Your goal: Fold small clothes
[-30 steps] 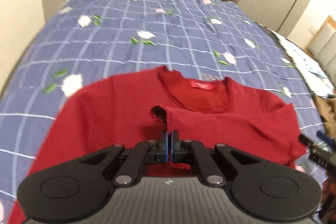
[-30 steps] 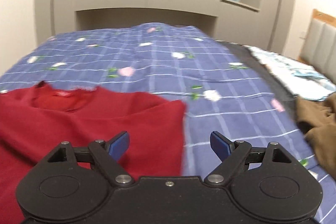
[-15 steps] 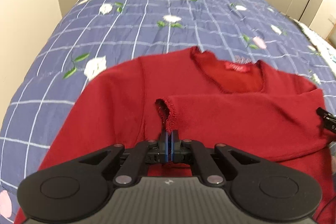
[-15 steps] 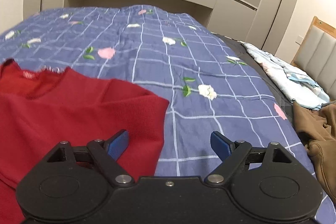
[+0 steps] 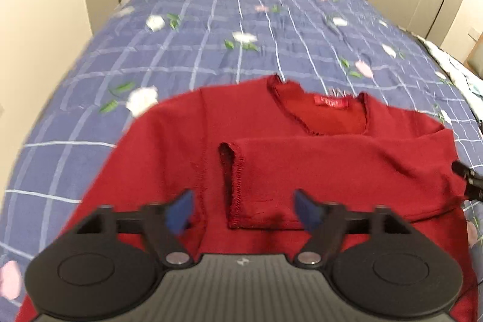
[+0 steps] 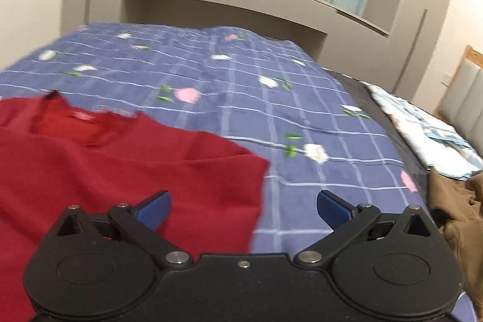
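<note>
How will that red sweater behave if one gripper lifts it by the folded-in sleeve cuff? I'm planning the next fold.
The red sweater looks like soft knit lying limp on the bedspread, so it will probably drape and sag. Its sleeve cuff lies loose on top, so the fold would likely undo. The left gripper is open over it.

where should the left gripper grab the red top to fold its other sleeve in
Probably the outer edge of the red top's unfolded sleeve, coming from its left side. One sleeve already lies folded across the chest with its cuff flat, and the open left gripper sits right above it. That flat, thin edge over the bedspread suits a low, sideways pinch.
</note>
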Demonstrator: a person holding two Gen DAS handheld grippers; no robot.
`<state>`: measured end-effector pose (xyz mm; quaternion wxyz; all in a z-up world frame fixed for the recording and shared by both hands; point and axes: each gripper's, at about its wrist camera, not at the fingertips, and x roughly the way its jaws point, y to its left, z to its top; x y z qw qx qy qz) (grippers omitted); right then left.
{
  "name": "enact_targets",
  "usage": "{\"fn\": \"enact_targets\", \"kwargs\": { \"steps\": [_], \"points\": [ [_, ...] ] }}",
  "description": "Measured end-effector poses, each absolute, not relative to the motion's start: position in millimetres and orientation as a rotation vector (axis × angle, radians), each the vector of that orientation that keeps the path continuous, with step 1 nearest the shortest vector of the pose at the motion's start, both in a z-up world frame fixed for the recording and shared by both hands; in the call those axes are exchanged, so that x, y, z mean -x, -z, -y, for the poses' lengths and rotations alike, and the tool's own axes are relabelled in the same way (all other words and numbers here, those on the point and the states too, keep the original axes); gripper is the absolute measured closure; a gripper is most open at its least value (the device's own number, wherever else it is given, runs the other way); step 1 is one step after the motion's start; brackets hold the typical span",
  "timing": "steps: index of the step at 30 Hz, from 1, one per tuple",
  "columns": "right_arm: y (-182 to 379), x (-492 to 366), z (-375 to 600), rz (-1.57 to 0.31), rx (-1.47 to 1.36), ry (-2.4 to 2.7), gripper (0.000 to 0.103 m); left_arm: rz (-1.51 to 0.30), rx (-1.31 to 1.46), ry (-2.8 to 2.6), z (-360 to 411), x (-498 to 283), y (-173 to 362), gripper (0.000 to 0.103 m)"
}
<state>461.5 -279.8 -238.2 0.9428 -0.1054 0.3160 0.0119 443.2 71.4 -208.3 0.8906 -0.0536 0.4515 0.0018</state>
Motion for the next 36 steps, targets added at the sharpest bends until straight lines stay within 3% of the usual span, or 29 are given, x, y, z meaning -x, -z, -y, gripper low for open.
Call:
{"fn": "enact_targets", "kwargs": {
  "steps": [6,19,28,32,34,35,36],
  "points": [
    [222.2,-408.7,231.2,-0.637,0.194,-0.185,0.001,-0.881,0.164,-0.121,-87.8,-381.4,185.6,0.002],
    [218.6,-387.6,129.7,-0.639,0.325,-0.421,0.001,-0.87,0.767,-0.547,-183.0,-201.6,213.2,0.002],
    [219.6,-395.5,83.8,-0.614,0.372,-0.483,0.001,-0.639,1.199,-0.796,-223.1,-143.6,248.8,0.008],
    [220.6,-406.3,77.2,-0.607,0.372,-0.45,0.001,-0.445,1.4,-0.948,-231.7,-131.8,255.5,0.017],
    [223.0,-414.2,74.0,-0.604,0.377,-0.437,0.001,-0.37,1.482,-1.007,-234.3,-131.5,259.5,0.031],
    [224.4,-418.3,72.2,-0.603,0.382,-0.431,0.001,-0.355,1.505,-1.043,-235.7,-131.3,260.7,0.045],
    [225.7,-421.6,70.9,-0.6,0.384,-0.427,0.001,-0.344,1.517,-1.063,-237.8,-131.6,262.0,0.069]
  ]
}}
